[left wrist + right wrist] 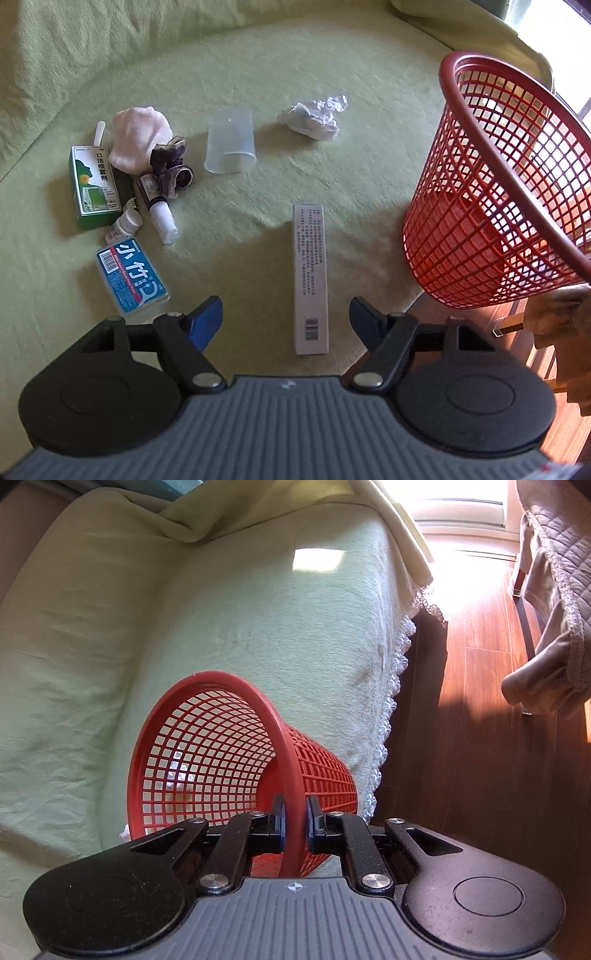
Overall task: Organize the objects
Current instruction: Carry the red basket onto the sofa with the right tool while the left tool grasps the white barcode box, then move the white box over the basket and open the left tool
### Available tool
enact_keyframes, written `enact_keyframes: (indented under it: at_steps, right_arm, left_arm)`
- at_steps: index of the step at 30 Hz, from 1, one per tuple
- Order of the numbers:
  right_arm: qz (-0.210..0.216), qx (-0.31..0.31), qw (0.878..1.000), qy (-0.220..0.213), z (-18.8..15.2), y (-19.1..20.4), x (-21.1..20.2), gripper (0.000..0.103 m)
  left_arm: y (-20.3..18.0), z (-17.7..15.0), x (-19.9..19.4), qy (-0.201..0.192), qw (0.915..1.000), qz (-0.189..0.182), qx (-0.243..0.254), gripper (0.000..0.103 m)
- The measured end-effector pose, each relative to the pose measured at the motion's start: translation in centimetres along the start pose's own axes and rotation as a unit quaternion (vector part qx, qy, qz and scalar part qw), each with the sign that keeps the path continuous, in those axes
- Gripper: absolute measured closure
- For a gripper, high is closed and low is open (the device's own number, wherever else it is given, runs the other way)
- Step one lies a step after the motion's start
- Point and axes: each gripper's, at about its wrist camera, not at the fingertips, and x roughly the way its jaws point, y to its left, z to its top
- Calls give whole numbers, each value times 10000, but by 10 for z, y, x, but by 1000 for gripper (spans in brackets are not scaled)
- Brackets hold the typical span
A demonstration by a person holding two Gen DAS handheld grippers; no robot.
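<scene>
A long pale box [311,278] printed with text and a barcode lies flat on the green sofa cover [332,74], its barcode end nearest the left gripper [286,314]. That gripper hangs above it with jaws spread wide; the box sits in the gap between the 2 blue-padded fingers [207,323], nearer the right-hand one, and neither pad touches it. Just right of the box, the red mesh basket [491,206] stands tilted near the cushion's edge, and the right gripper [295,818] is pinched tight on its rim, 1 pad on each side of the red band. Beyond the box lie a clear plastic cup [231,142] on its side and a crumpled plastic wrapper [316,116]. To the left sits a cluster: a green spray box [94,184], a pink cloth bundle [138,138], a dark scrunchie [173,162], a small white bottle [123,225], a rolled white tube [162,218] and a blue floss-pick case [131,278], all well apart from the gripper's fingers.
</scene>
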Motion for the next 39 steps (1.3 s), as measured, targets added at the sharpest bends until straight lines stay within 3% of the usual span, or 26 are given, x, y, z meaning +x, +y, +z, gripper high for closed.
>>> enact_keyframes:
  at_steps: [9, 12, 16, 19, 28, 33, 39]
  right_arm:
    - [141, -117, 9998, 12, 40, 3, 6, 96]
    - [206, -114, 9997, 32, 42, 2, 5, 96]
    - [317, -181, 9993, 41, 48, 5, 8, 96]
    - [385, -156, 9991, 110, 51, 7, 14, 96]
    - [334, -292, 9990, 92, 51, 13, 21, 96]
    - [220, -551, 9982, 66, 46, 23, 20, 96]
    - [142, -715, 9973, 87, 45, 30, 22, 96]
  left_arm:
    - [-13, 0, 44, 346, 9992, 190, -98, 41]
    - [-17, 1, 56, 422, 9989, 176, -95, 50]
    - [-18, 4, 65, 504, 9985, 212, -46, 80]
    - [-17, 7, 61, 476, 9987, 199, -38, 82]
    - [-4, 43, -27, 400, 9982, 398, -193, 82]
    - [-9, 72, -94, -263, 9985, 456, -123, 82]
    - [-22, 102, -147, -906, 9952, 368, -39, 82]
